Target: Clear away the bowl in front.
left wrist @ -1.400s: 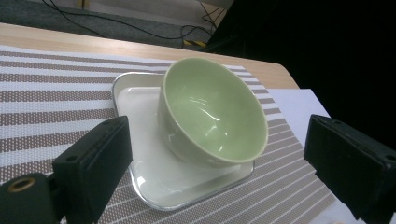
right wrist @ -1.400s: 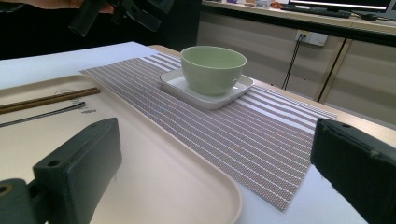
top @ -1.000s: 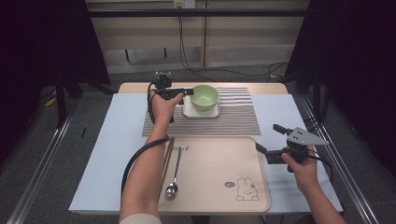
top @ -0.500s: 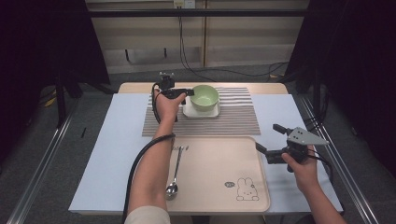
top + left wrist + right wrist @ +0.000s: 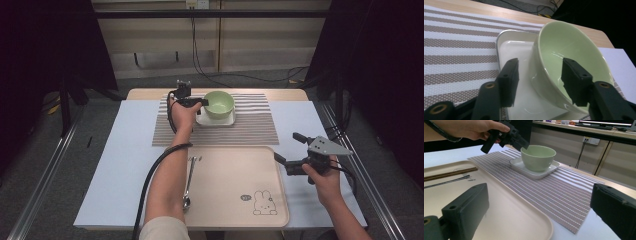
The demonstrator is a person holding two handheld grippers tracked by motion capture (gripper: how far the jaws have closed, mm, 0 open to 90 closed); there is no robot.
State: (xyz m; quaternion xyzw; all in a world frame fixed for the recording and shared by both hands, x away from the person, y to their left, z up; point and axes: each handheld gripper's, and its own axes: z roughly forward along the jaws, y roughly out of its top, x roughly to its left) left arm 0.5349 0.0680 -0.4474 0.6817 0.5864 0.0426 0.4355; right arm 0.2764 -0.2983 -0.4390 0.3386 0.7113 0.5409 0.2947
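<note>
1. Bowl point(image 5: 219, 103), pale green, sat on a white dish point(image 5: 216, 119) on the striped mat point(image 5: 250, 131), at twelve o'clock from the tray point(image 5: 235, 200).
2. Left gripper point(image 5: 539, 75) straddled the bowl's rim, one jaw inside, one outside; its jaws had just been closing, pads not yet pressing.
3. Right gripper point(image 5: 289, 149) hung released at the tray's three o'clock edge.
4. Spoon point(image 5: 189, 182) lay at the tray's nine o'clock side.
</note>
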